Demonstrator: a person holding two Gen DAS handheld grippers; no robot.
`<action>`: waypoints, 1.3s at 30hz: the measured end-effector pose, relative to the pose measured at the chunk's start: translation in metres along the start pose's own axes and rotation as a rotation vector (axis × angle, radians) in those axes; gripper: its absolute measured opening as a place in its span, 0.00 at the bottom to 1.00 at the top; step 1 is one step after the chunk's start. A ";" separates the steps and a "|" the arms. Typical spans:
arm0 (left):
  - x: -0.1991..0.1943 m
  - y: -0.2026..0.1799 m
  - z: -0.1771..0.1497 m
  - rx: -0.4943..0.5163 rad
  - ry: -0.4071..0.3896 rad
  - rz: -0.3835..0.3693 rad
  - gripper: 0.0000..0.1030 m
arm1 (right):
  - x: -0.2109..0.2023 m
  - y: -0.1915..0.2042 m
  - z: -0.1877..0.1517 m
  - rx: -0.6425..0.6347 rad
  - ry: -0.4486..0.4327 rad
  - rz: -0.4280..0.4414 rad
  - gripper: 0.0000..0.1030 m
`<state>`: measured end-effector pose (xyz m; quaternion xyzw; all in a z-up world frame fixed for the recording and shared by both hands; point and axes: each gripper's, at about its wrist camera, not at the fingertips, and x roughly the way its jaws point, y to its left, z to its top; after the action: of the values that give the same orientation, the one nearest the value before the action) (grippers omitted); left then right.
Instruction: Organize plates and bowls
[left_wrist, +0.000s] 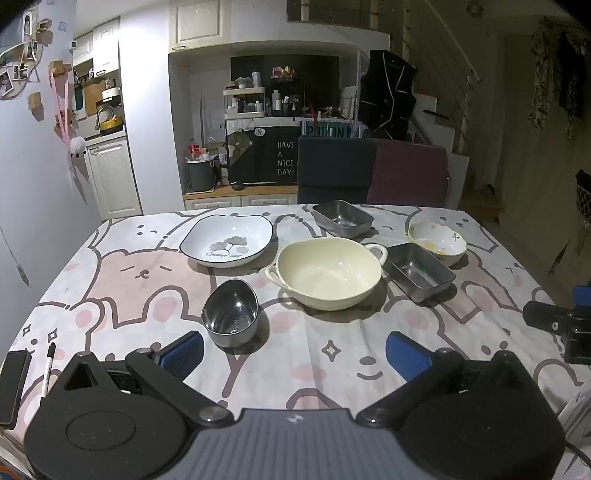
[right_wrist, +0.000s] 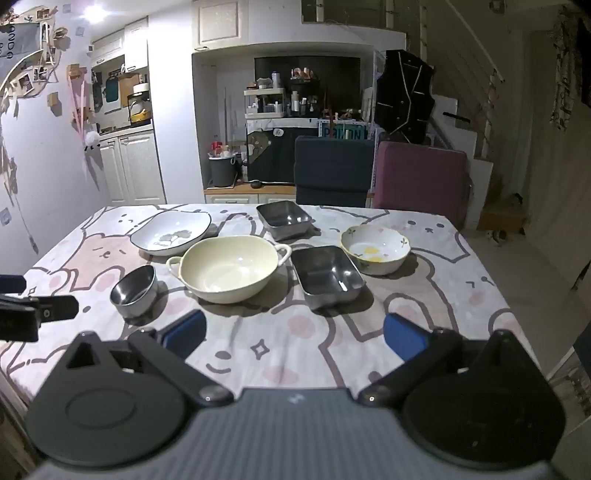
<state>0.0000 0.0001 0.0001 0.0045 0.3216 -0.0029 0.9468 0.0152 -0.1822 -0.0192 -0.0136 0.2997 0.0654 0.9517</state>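
- Left gripper (left_wrist: 294, 352): jaws fully spread, nothing between them, held above the near edge of the counter (left_wrist: 122, 266), angled downward.
- Right gripper (right_wrist: 294, 334): jaws likewise spread wide and empty, above the near edge, to the right of the left gripper.
- Cream two-handled bowl (left_wrist: 327, 271): centre of the counter, upright, empty.
- Small round steel bowl (left_wrist: 229, 315): near left of the cream bowl, closest dish to the left gripper, apart from it.
- White plate with leaf print (left_wrist: 227, 240): far left of the cream bowl, dark rim, lying flat.
- Far rectangular steel tray (left_wrist: 342, 218): behind the cream bowl, near the far edge.
- Near rectangular steel tray (left_wrist: 419, 271): just beside the cream bowl's right handle.
- Floral ceramic bowl (left_wrist: 437, 242): far right, close behind the near tray; yellow mark inside.
- Cartoon-animal tablecloth (right_wrist: 280, 350): covers the whole counter.
- Marker pen (left_wrist: 48, 369) and dark phone (left_wrist: 13, 386): near left corner.
- Two chairs, dark blue (right_wrist: 332, 170) and purple (right_wrist: 421, 177): behind the far edge.
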 end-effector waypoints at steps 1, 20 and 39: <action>0.000 0.000 0.000 -0.001 0.000 0.000 1.00 | 0.000 0.000 0.000 -0.002 -0.001 -0.001 1.00; 0.000 0.000 0.000 0.005 -0.002 0.004 1.00 | 0.000 0.000 0.000 0.005 0.000 0.003 1.00; 0.000 0.000 0.000 0.003 -0.003 0.002 1.00 | 0.001 0.000 0.000 0.005 0.003 0.005 1.00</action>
<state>0.0000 0.0001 0.0000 0.0065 0.3200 -0.0022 0.9474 0.0163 -0.1824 -0.0196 -0.0103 0.3015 0.0670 0.9511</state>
